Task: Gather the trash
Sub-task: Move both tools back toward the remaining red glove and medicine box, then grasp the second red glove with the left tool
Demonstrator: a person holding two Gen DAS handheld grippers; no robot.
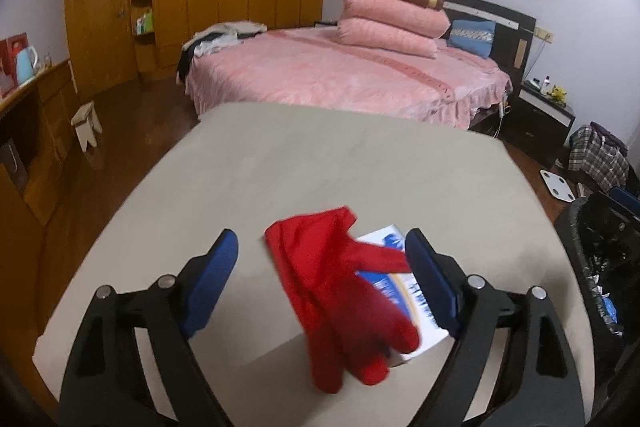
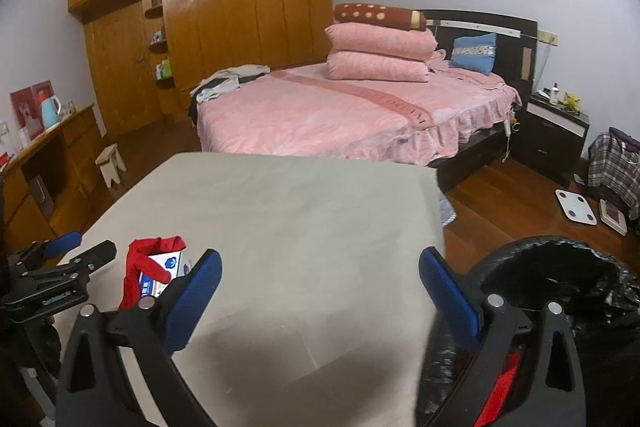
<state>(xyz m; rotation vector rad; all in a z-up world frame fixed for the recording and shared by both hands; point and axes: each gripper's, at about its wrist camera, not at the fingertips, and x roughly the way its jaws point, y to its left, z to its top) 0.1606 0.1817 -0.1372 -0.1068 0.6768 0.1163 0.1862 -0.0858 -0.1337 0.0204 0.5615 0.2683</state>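
A crumpled red bag (image 1: pixel 320 267) lies draped over a white and blue box (image 1: pixel 400 291) on the beige-covered table (image 1: pixel 320 167). My left gripper (image 1: pixel 322 259) is open around both. Its right finger (image 1: pixel 428 275) is close beside the box edge, and its left finger (image 1: pixel 216 267) stands well apart from the red bag. In the right wrist view the red bag (image 2: pixel 136 267) and box (image 2: pixel 164 263) sit at the table's left, with the left gripper (image 2: pixel 96 243) beside them. My right gripper (image 2: pixel 320 259) is open over bare tablecloth, holding nothing.
A black-lined trash bin (image 2: pixel 560 267) stands off the table's right edge, also in the left wrist view as bin (image 1: pixel 600 247). Beyond the table are a pink bed (image 2: pixel 340 111), a wooden wardrobe (image 2: pixel 240 7), a small stool (image 2: pixel 110 163), a nightstand (image 2: pixel 556 131) and a floor scale (image 2: pixel 576 207).
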